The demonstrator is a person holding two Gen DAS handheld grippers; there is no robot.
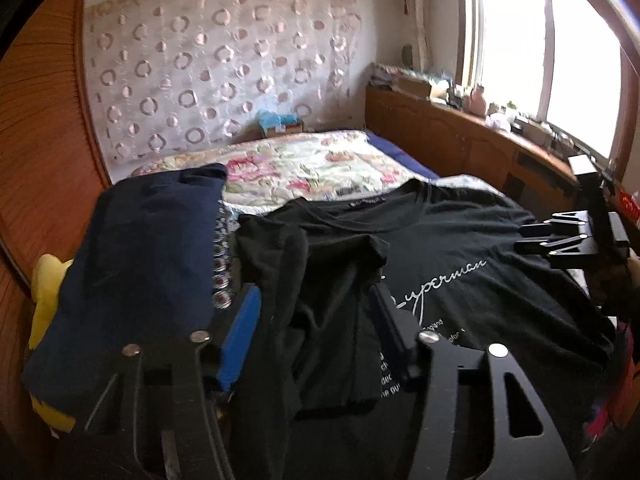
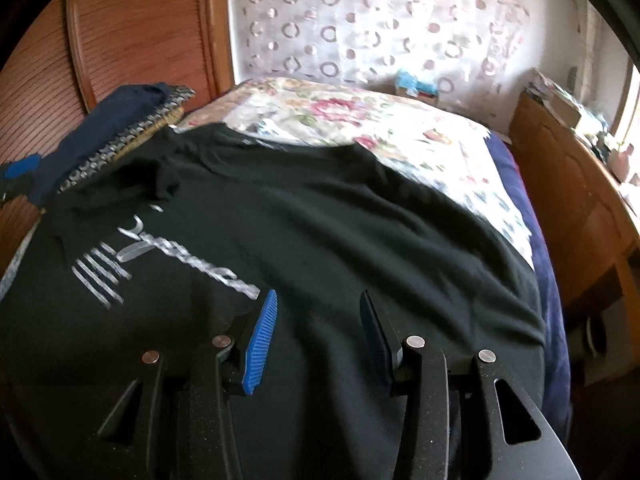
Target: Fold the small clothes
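A black T-shirt (image 1: pixel 472 280) with white script print lies spread on the bed, its left sleeve side folded inward over the chest. It also fills the right wrist view (image 2: pixel 320 220). My left gripper (image 1: pixel 316 300) is open just above the folded-in part, holding nothing. My right gripper (image 2: pixel 318 312) is open low over the shirt's right half, holding nothing. It shows at the right edge of the left wrist view (image 1: pixel 560 240).
A folded navy garment (image 1: pixel 132 272) lies at the left on a patterned pad (image 2: pixel 124 144), with something yellow (image 1: pixel 46 304) under it. A floral quilt (image 1: pixel 304 168) covers the bed beyond. A wooden headboard shelf (image 1: pixel 480 144) runs along the right, wooden panels on the left.
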